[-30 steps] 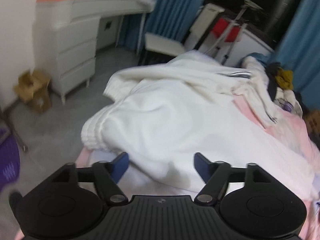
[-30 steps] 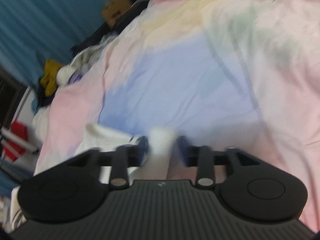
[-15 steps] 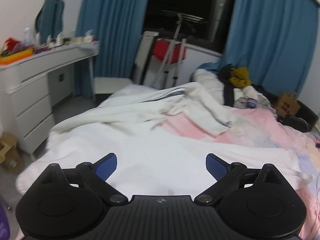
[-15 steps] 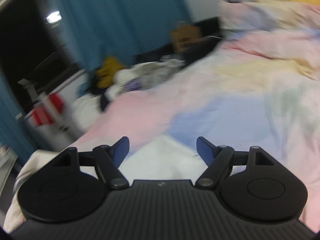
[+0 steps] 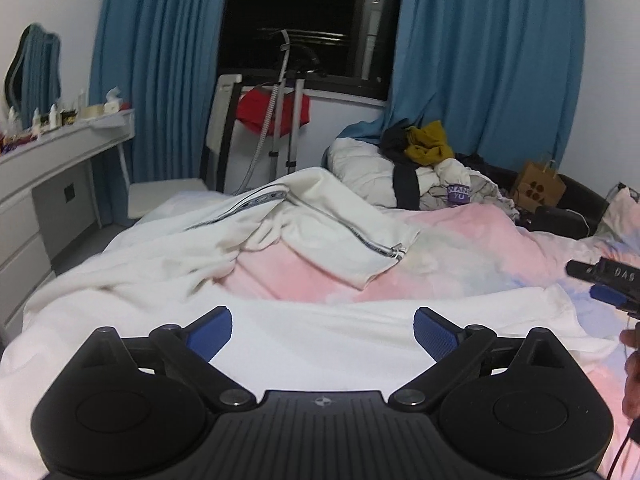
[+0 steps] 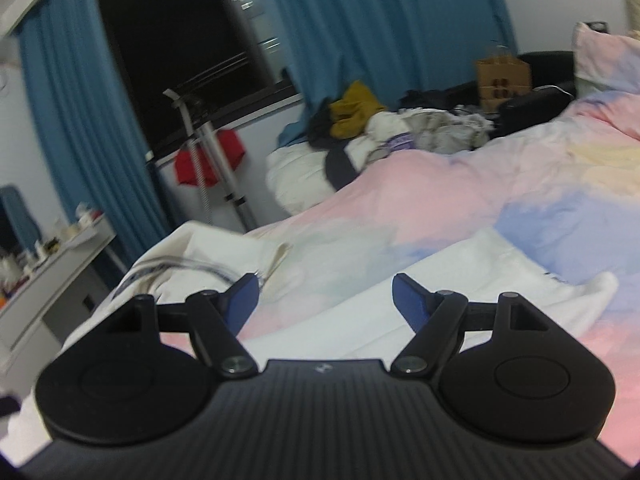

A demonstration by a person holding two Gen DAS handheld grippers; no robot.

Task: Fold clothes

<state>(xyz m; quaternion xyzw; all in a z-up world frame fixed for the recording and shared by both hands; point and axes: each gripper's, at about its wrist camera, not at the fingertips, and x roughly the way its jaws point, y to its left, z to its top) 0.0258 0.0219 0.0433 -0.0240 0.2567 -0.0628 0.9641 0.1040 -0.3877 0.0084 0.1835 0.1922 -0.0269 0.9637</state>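
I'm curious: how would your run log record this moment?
left gripper: open, empty | right gripper: open, empty | white garment: spread on bed

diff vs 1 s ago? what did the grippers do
The right gripper let go: a second ago its jaws were pinched on white fabric, now they stand wide apart and empty above the white garment. The left gripper, already open, has widened and tilted up from the garment toward the window. The garment stays spread on the pastel bedding.

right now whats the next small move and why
Probably lower the left gripper onto the near edge of the white garment and pinch it: both grippers are open and empty, the right gripper too, and the garment lies spread on the bed, unfolded.
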